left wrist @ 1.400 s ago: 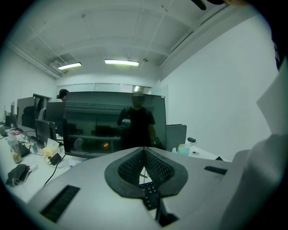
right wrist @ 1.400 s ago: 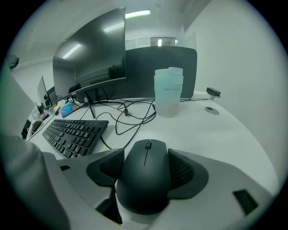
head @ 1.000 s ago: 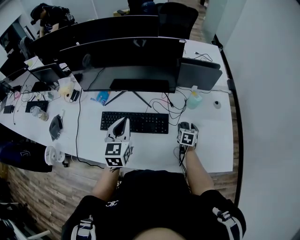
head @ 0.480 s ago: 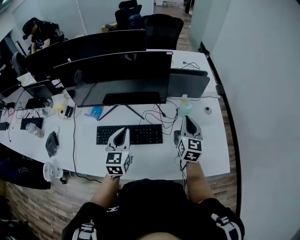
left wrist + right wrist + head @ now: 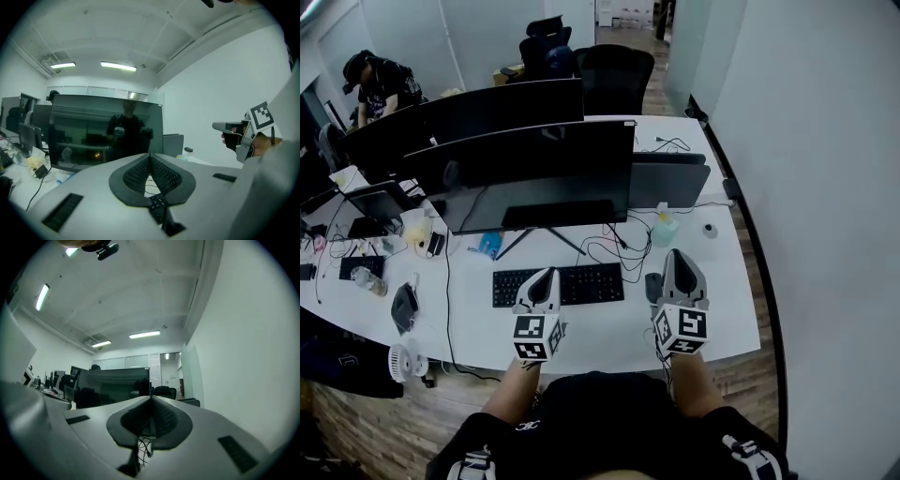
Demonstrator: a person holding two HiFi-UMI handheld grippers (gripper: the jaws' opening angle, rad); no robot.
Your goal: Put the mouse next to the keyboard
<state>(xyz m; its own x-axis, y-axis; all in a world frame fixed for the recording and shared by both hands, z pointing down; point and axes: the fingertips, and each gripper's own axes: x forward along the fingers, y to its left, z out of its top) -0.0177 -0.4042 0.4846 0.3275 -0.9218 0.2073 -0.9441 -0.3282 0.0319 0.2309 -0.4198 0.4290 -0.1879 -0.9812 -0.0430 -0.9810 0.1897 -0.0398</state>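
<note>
**Mouse** (image 5: 653, 286): dark, lying flat on the white bench (image 5: 724, 305). It is just beside the right end of the keyboard (image 5: 558, 286), apart from it by a narrow strip of bench. Nothing touches it.

**Right tongs** (image 5: 677, 254): a second ago they were low over the mouse with the jaws spread wide. Now they are raised, just to the right of the mouse, with the jaws pressed together on nothing. Their own view shows only cables and a dark screen beyond the closed tips.

**Left tongs** (image 5: 547, 274): held in the air over the keyboard's near edge, jaws pressed together and empty. Little change over the last second.

**Surroundings:** a monitor (image 5: 534, 178) behind the keyboard, loose cables (image 5: 614, 246) in front of its stand, and a pale bottle (image 5: 665, 226) further back on the right.

**Reading:** the mouse appears to have been let go where it was wanted, and the placing looks done. What remains is likely only drawing both tongs back from the bench. The mouse lies close under the right tongs, so a low pass could nudge it.
</note>
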